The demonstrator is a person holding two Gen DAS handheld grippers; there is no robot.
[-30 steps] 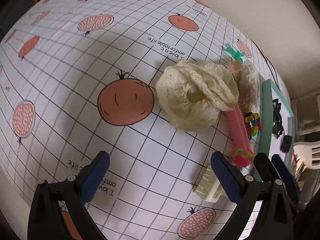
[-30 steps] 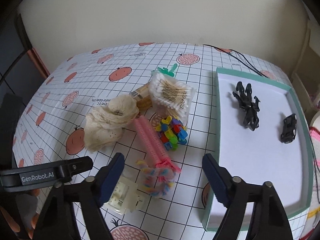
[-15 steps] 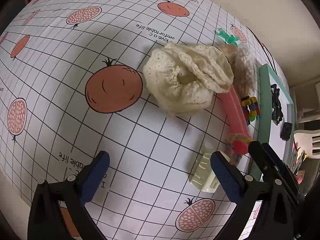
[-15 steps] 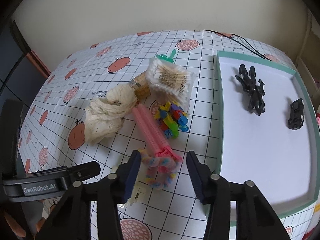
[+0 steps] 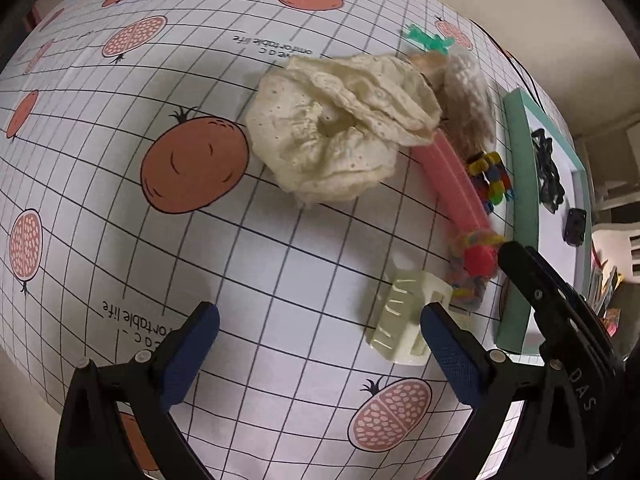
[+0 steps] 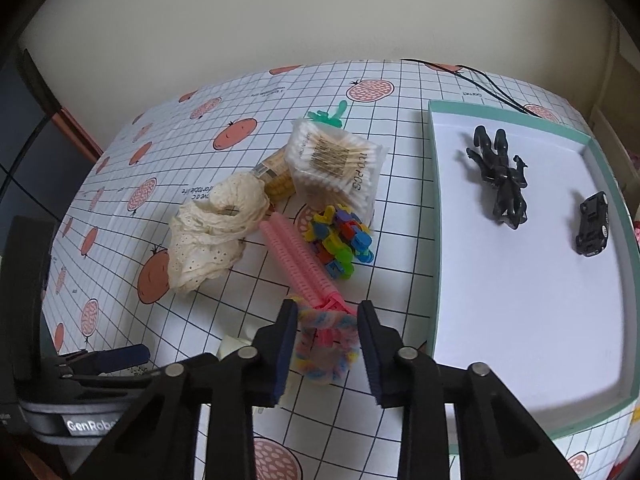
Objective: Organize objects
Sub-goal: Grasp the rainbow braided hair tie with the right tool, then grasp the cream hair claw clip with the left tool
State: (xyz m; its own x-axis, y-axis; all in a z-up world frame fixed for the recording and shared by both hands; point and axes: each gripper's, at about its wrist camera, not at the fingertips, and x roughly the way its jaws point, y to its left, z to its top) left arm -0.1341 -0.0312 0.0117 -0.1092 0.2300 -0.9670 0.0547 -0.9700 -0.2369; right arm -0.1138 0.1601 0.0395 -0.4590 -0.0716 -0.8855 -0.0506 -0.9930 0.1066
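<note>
A fuzzy multicoloured hair ring [image 6: 326, 340] lies at the near end of a pink ribbed comb [image 6: 300, 260]. My right gripper [image 6: 326, 332] is shut on the ring, one pad against each side. A cream hair claw [image 5: 404, 320] rests on the tablecloth just inside the right finger of my left gripper [image 5: 316, 328], which is open and holds nothing. A crumpled cream lace cloth [image 5: 336, 140] sits beyond it. In the left wrist view, the hair ring [image 5: 472, 268] shows under the right gripper's black finger.
A teal-rimmed white tray [image 6: 434, 200] at the right holds a black hair claw [image 6: 500, 176] and a small black car [image 6: 594, 224]. Bright little clips [image 6: 340, 240], a cotton swab pack [image 6: 336, 160], a yellow packet [image 6: 276, 176] and a green clip [image 6: 332, 114] lie mid-table.
My right gripper has moved forward and down over the hair ring, and its jaws have narrowed onto it. The left gripper has drifted right, closer to the cream claw, still wide open.
</note>
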